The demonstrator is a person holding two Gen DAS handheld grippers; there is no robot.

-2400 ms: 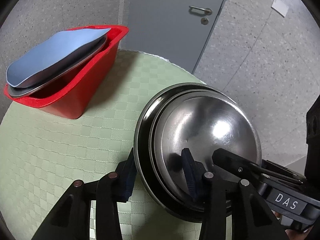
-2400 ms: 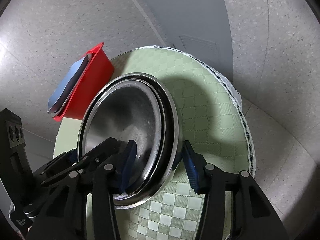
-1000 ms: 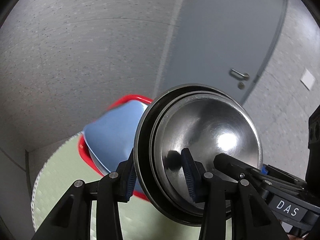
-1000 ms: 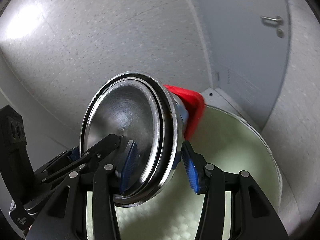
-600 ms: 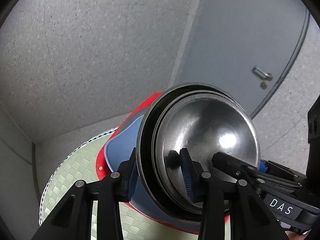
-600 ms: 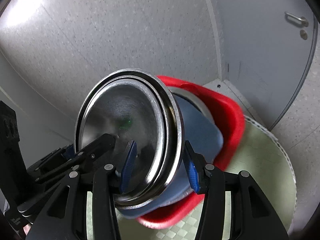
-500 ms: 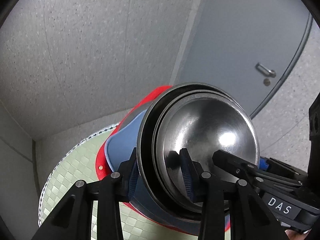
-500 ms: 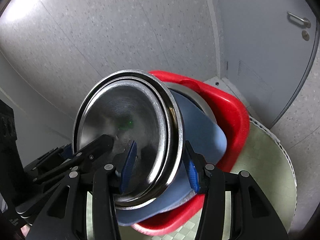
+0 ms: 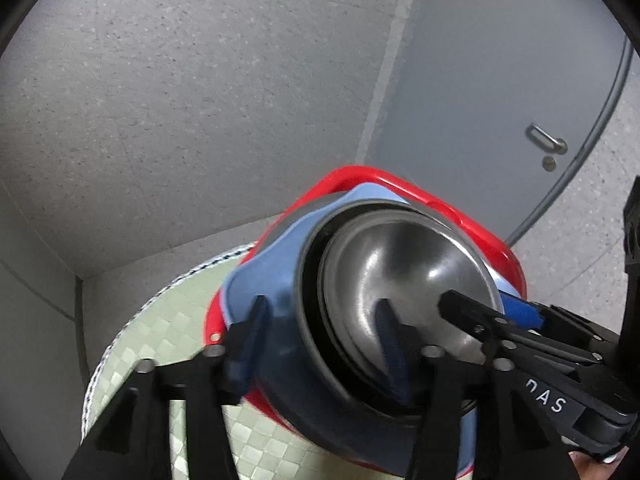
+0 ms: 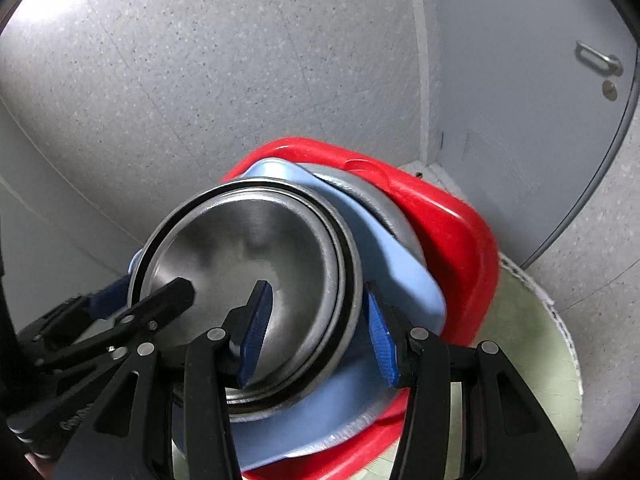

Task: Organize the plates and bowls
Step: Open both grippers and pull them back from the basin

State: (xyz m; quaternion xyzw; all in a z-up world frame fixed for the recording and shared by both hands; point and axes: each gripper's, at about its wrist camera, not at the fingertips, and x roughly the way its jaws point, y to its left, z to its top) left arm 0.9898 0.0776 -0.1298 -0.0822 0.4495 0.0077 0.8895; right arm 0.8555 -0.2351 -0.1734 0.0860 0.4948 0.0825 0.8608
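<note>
**Desk:** So where does the load sit at this moment?

**Photographer:** A nested stack of shiny steel bowls (image 9: 400, 272) lies tilted on a pale blue plastic plate (image 9: 264, 272) inside a red plastic tub (image 9: 400, 184). The tub stands on a round table with a green checked cloth (image 9: 160, 344). A grey metal plate (image 10: 360, 184) shows beneath the blue one.

**Desk:** What has just changed?

**Photographer:** A moment ago both tools carried the stack in the air above the tub. Now it is down among the plates, and the left gripper (image 9: 320, 340) is opening. Its outer pad stands clear of the rim, with blue plate showing in the gap. The inner pad is inside the top bowl, but nothing is pinched.

**Desk:** And the other side?

**Photographer:** The right gripper (image 10: 318, 328) is about half closed and astride the opposite rim. One blue pad is inside the bowl and one is against the outer wall. It appears to keep its hold.

**Desk:** What does that mean for the job?

**Photographer:** Delivery looks nearly done, since the bowls have joined the plates in one container. The right side has not yet released. Judging by the lean, the stack could slide on the slick plate once it does.
</note>
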